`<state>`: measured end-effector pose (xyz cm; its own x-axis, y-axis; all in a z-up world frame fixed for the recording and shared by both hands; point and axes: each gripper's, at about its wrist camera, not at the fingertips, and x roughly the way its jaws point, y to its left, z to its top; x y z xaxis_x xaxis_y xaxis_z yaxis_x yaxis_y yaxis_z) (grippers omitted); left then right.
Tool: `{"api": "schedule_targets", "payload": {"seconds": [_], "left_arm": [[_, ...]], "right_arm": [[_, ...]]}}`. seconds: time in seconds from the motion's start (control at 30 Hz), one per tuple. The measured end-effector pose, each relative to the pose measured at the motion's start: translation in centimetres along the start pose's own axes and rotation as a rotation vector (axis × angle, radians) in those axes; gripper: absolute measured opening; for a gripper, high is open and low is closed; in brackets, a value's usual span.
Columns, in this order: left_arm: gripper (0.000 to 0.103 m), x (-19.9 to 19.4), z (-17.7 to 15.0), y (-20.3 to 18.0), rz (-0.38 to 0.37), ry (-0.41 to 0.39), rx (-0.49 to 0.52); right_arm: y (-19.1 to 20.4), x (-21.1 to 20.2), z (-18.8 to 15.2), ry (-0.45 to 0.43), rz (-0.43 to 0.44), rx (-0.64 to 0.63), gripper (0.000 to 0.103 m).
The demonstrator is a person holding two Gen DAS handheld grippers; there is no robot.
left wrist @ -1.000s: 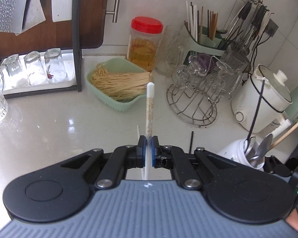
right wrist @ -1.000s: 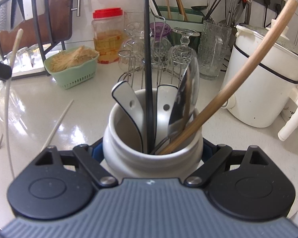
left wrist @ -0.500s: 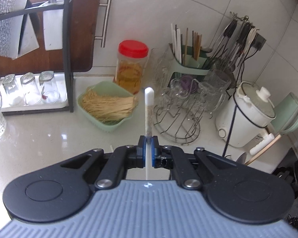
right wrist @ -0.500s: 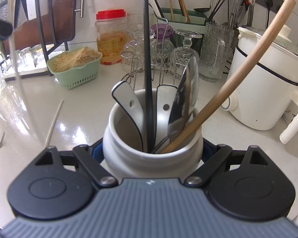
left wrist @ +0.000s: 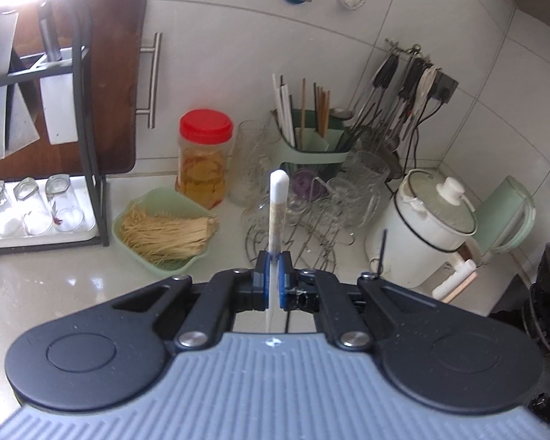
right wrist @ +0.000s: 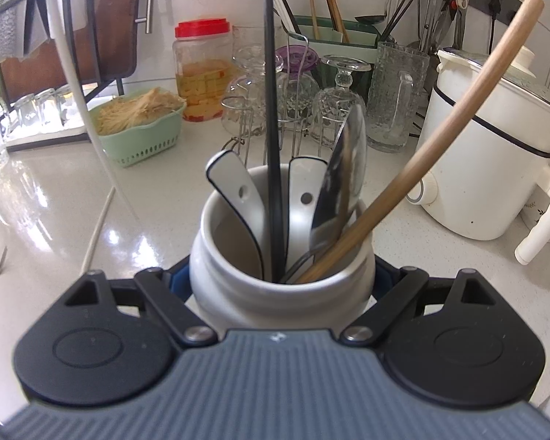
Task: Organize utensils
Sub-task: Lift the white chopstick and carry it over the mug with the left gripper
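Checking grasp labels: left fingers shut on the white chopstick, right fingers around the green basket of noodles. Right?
One thing is wrong. The right gripper has its fingers around the white ceramic pot of utensils, not the green basket, which sits apart on the counter; the right wrist view shows it. The left gripper is indeed shut on the white chopstick.

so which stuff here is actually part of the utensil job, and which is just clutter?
In play:
- white chopstick, clamped in left tongs
- white crock, gripped by right tongs
- loose white chopstick on the counter

Lying about:
- red-lidded jar
- green noodle basket
- glass rack
- white cooker
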<state>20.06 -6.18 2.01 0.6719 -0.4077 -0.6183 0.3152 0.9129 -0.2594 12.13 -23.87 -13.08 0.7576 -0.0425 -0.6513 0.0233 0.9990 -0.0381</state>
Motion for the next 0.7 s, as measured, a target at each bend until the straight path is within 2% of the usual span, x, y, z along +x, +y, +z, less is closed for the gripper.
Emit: {"api": "schedule_targets", "payload": {"seconds": [0.23,0.7], "left_arm": [[0.005,-1.7,1.5,-1.7,-0.065,-0.011,0.015],[0.004,-6.1,5.4,-6.7,-0.206,-0.084,0.079]], "right_arm": [[0.0,0.0,0.0,-0.003,-0.001,0.001,0.092],[0.0,0.0,0.0,-0.005,-0.001,0.000,0.091]]}}
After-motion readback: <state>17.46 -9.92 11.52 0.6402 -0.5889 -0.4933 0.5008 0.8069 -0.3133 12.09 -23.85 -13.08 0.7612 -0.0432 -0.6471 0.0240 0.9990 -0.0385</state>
